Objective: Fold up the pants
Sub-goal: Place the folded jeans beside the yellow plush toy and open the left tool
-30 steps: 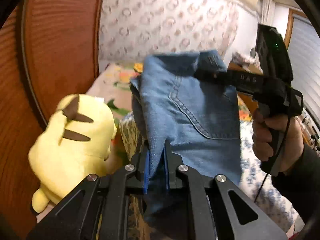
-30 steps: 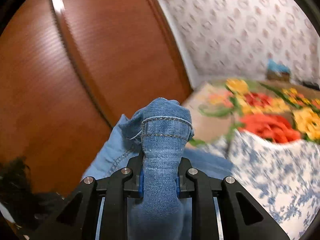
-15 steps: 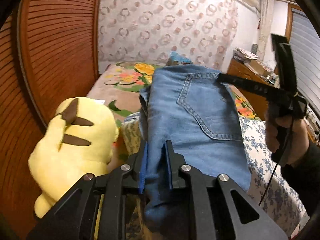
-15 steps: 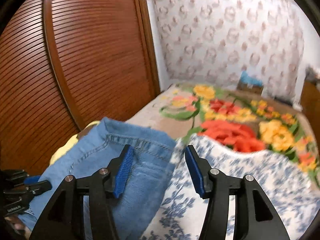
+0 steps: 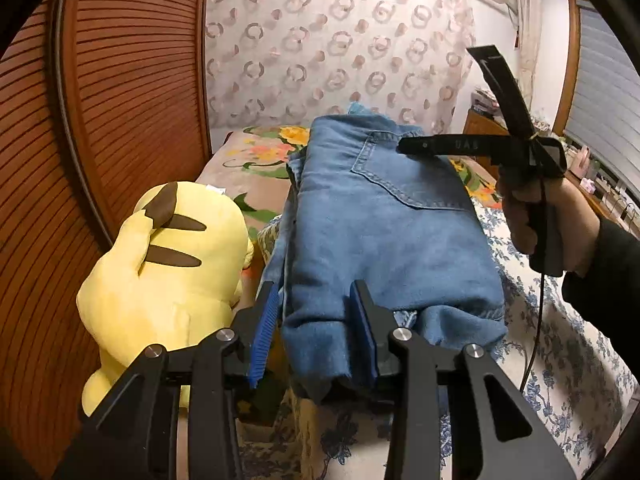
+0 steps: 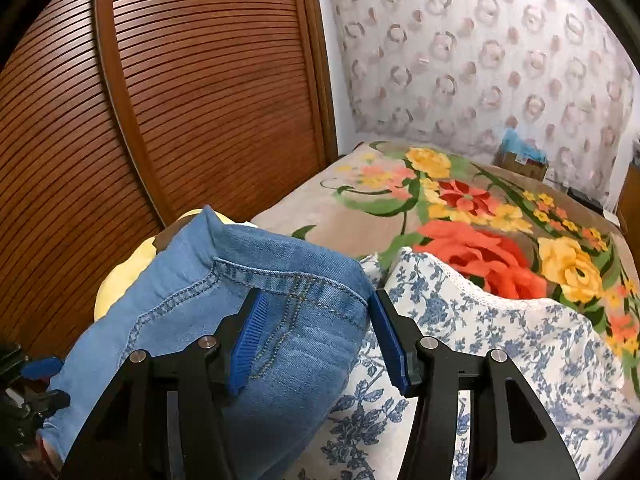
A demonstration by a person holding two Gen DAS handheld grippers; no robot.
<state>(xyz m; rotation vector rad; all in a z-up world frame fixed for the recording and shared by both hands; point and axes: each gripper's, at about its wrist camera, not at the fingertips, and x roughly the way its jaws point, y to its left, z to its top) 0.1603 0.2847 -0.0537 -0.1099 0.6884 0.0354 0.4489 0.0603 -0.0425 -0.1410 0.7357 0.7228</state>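
The blue jeans lie folded flat on the blue-flowered bedcover, back pocket up. My left gripper is at their near end; its jaws are opening, with a fold of denim loose between the blue pads. My right gripper stands open over the jeans' waistband, one pad above the denim and the other beside its edge. In the left wrist view a person's hand holds the right gripper's handle at the jeans' far right corner.
A yellow plush toy sits close to the left of the jeans, against the slatted wooden door. A bright flowered blanket covers the far half of the bed. A cardboard box stands by the back wall.
Both grippers were shut on the lifted jeans. The jeans have come down flat onto the bed; the right gripper let go first, then the left jaws spread apart.
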